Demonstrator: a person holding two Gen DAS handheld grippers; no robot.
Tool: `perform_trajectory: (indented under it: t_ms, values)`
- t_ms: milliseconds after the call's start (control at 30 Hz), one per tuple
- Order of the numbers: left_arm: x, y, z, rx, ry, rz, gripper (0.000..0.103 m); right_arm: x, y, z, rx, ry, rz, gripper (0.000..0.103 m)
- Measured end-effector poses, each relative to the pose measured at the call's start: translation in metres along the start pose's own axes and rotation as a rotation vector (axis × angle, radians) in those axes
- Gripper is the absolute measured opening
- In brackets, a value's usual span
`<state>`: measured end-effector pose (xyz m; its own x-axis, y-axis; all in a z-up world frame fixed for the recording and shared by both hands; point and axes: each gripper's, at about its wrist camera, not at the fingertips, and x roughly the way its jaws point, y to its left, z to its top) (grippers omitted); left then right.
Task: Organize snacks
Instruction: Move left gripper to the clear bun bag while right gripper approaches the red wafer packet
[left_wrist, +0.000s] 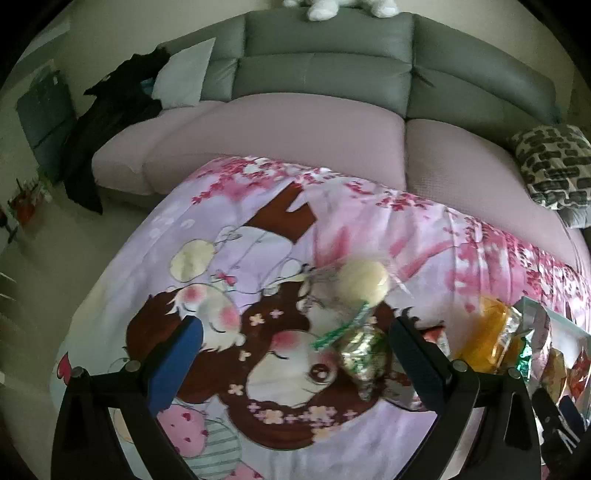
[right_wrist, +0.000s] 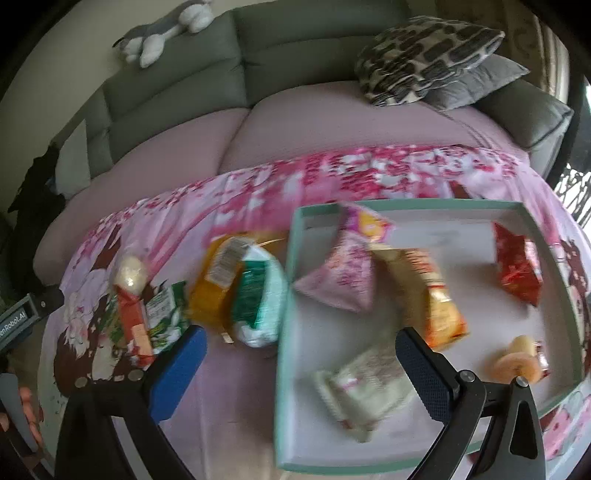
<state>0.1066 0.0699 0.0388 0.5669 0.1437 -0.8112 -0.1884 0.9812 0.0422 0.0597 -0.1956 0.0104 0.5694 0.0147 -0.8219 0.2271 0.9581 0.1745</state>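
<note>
A shallow teal-rimmed box (right_wrist: 291, 236) lies on the pink cartoon cloth and holds several snack packs: a pink one (right_wrist: 341, 277), an orange one (right_wrist: 432, 295), a red one (right_wrist: 517, 266), a pale one (right_wrist: 365, 391) and a ring snack (right_wrist: 521, 358). Left of the box lie an orange pack (right_wrist: 218, 280), a green-white pack (right_wrist: 258, 299), a green pack (right_wrist: 162, 314) and a clear pack with a pale bun (right_wrist: 129, 275). My right gripper (right_wrist: 299, 354) is open and empty above the box's left rim. My left gripper (left_wrist: 295, 347) is open and empty, near the bun pack (left_wrist: 358, 284) and a foil pack (left_wrist: 364, 354).
The cloth (left_wrist: 258, 258) covers a table in front of a grey sofa (left_wrist: 325, 66) with pink seat covers. A patterned cushion (right_wrist: 424, 55) lies at the sofa's right end, dark clothing (left_wrist: 110, 110) at its left. A plush toy (right_wrist: 166, 29) sits on the sofa back.
</note>
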Motion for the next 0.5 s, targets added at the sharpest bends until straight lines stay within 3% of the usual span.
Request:
perform_trajectory:
  t_ms: [233, 500]
  values:
    - [0.010, 0.028, 0.001, -0.036, 0.024, 0.002, 0.101, 0.016, 0.033, -0.008, -0.031, 0.035, 0.062, 0.103]
    - [0.026, 0.046, 0.001, -0.084, 0.062, -0.036, 0.101, 0.028, 0.057, -0.013, -0.082, 0.045, 0.048, 0.103]
